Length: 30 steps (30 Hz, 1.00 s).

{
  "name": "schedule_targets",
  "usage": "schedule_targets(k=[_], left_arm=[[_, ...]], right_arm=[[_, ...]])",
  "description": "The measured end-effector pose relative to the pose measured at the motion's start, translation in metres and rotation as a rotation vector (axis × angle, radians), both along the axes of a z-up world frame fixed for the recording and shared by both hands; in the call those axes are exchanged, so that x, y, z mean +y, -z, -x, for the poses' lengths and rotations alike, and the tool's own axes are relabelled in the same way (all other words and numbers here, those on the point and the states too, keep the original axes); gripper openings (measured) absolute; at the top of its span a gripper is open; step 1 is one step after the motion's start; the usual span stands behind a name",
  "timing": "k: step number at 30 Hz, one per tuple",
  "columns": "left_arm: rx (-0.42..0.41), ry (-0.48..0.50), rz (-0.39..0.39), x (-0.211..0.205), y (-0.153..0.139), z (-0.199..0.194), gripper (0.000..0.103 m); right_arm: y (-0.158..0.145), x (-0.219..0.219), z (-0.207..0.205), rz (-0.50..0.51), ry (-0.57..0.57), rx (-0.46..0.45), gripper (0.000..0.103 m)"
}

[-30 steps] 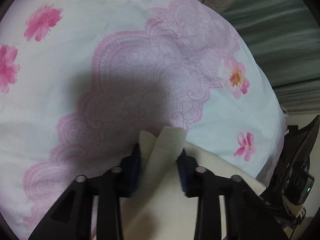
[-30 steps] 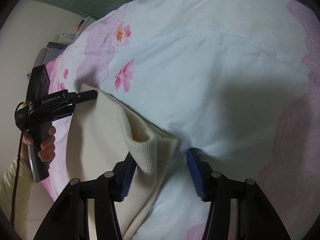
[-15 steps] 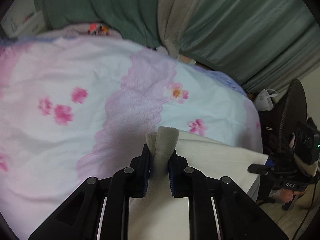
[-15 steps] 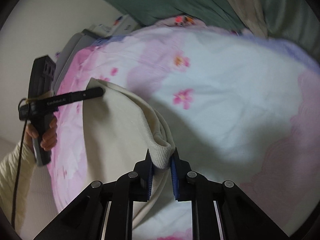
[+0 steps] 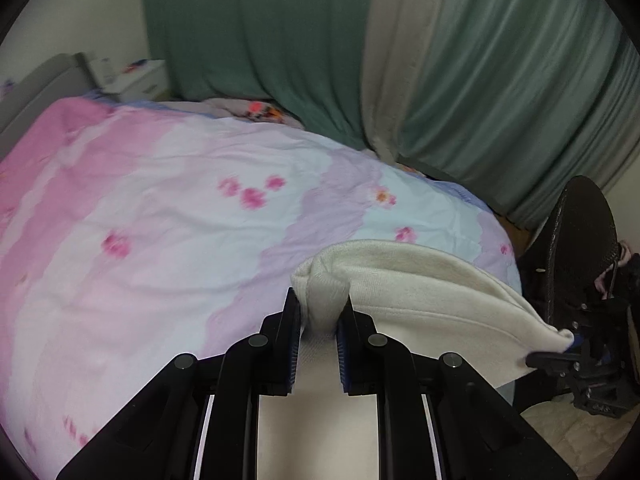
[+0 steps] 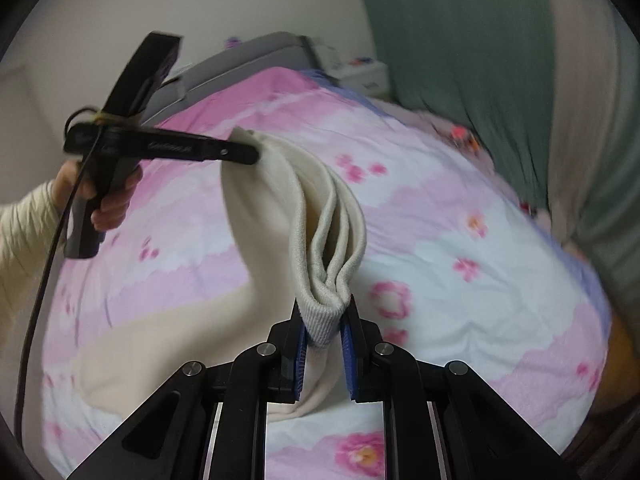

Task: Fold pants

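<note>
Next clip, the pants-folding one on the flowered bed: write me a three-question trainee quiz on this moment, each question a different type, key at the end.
1. True or false: the left gripper and the right gripper are both shut on the cream pants.
2. Multiple choice: the far end of the pants is A) lying on the floral bedspread, B) draped over the green curtain, C) inside a drawer.
3. Fill in: in the right wrist view, the cuff held by the right gripper has a ______ knit texture.

Key: 1 true; 2 A; 3 ribbed.
</note>
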<state>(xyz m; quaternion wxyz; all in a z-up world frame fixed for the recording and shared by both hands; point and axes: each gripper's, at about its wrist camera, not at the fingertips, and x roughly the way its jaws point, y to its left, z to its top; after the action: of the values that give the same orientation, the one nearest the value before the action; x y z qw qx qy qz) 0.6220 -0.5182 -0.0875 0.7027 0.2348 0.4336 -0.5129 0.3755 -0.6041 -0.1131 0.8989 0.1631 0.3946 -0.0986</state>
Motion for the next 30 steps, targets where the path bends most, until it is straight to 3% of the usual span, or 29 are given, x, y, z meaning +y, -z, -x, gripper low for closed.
schedule_targets(k=[3,8,15,21,22,25,30], left_arm=[[-0.006,-0.045,-0.004,0.051,-0.001,-0.004,0.017],[0.069,-0.19,0.011,0.152,0.026,-0.025,0.017],[0.17,-0.335,-0.039,0.26,0.103,-0.043,0.017],[0.187,-0.446,-0.136,0.325,0.169,-0.043,0.019],[0.177,-0.474,-0.168,0.335,0.178,-0.042,0.026],[0.179,-0.557,-0.223,0.369,0.196,-0.037,0.06],[0.198,-0.591,-0.214,0.413,0.195,-0.016,0.061]], right_arm=[[-0.013,0.054,-0.007,0.046,-0.07,0.006,0.017],[-0.007,0.141,-0.027,0.098,-0.188,0.028,0.017],[0.037,0.258,-0.058,0.133,-0.354,0.115,0.017],[0.092,0.336,-0.065,0.191,-0.5,0.205,0.017],[0.101,0.346,-0.066,0.201,-0.521,0.221,0.017],[0.135,0.371,-0.067,0.234,-0.585,0.288,0.017],[0.181,0.41,-0.057,0.311,-0.664,0.392,0.02]])
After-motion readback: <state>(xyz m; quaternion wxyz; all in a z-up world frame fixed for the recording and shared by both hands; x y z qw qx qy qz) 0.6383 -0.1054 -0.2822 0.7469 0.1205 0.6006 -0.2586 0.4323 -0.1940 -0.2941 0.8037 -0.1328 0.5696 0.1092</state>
